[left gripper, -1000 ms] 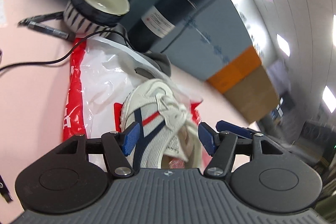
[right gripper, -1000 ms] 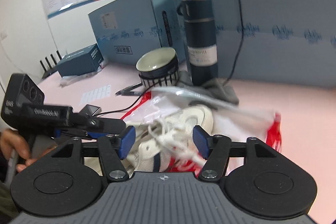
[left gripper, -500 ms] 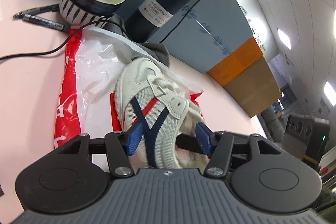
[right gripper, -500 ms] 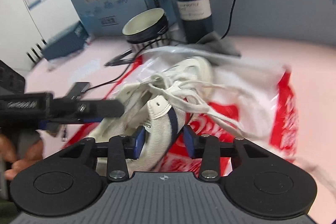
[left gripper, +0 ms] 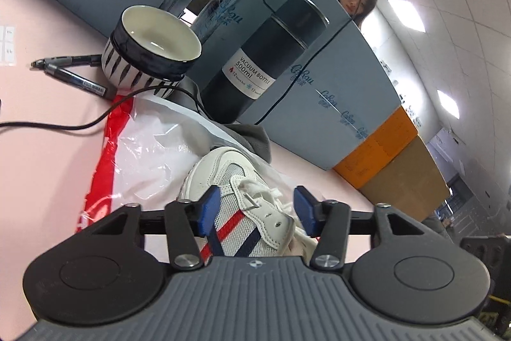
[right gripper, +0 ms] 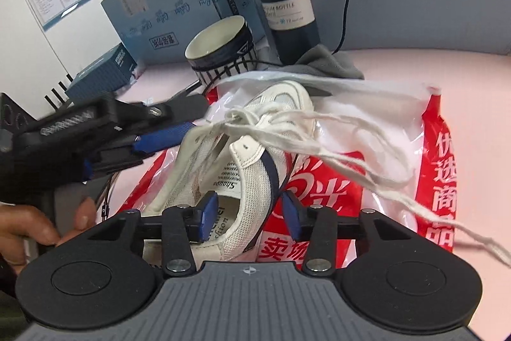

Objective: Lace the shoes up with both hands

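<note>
**Both grippers back on the shoe**

White sneaker (right gripper: 255, 149) on the red-white bag (right gripper: 437, 155), near centre, now tilted up versus a second ago. Right gripper (right gripper: 247, 213) straddles its near side wall, jaws opening; left gripper (left gripper: 257, 210) closing around the upper, contact unclear. Laces (right gripper: 319, 133) loose, untied.

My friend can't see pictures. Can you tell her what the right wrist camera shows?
A white mesh sneaker with navy stripes lies on a red-and-white plastic bag, its loose white laces trailing right. The right tool straddles the shoe's side wall, jaws opening; the left tool reaches in from the left.
</note>
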The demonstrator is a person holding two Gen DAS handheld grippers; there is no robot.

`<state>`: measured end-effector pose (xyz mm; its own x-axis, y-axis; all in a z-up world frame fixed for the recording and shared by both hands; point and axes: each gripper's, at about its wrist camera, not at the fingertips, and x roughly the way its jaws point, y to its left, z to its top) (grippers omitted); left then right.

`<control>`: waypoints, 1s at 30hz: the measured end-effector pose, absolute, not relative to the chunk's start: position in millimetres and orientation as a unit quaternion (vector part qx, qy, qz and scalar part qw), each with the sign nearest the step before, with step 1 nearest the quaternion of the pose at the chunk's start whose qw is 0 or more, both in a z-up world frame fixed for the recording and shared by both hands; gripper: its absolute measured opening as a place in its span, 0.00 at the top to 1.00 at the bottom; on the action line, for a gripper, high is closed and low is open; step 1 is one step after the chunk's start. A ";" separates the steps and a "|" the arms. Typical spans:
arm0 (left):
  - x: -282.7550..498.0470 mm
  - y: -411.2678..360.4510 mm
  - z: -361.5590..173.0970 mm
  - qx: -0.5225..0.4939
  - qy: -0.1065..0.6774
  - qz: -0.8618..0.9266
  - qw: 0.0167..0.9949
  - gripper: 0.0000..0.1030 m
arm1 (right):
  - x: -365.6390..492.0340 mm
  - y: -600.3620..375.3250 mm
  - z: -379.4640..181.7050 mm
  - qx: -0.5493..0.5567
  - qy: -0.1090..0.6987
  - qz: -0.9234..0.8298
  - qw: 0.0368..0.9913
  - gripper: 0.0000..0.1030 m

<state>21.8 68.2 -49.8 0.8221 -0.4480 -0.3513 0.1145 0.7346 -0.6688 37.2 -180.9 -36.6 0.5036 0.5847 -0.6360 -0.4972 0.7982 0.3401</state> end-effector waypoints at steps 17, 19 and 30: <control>27.4 64.8 -56.3 -0.350 0.265 -0.140 0.887 0.95 | 13.3 -136.4 -8.4 -0.189 0.287 0.374 0.861 0.49; 27.3 66.8 -55.4 -0.354 0.264 -0.140 0.886 0.96 | 14.6 -132.0 -8.3 -0.199 0.288 0.385 0.854 0.49; 22.1 87.0 -46.1 -0.381 0.245 -0.128 0.882 0.97 | 11.8 -120.5 -8.1 -0.226 0.291 0.365 0.855 0.50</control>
<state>22.1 87.0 -46.1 0.8467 -0.4129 -0.3355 0.0394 0.6775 -0.7345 11.8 -120.5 -8.1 0.5644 0.4930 -0.6622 -0.7556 0.6315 -0.1740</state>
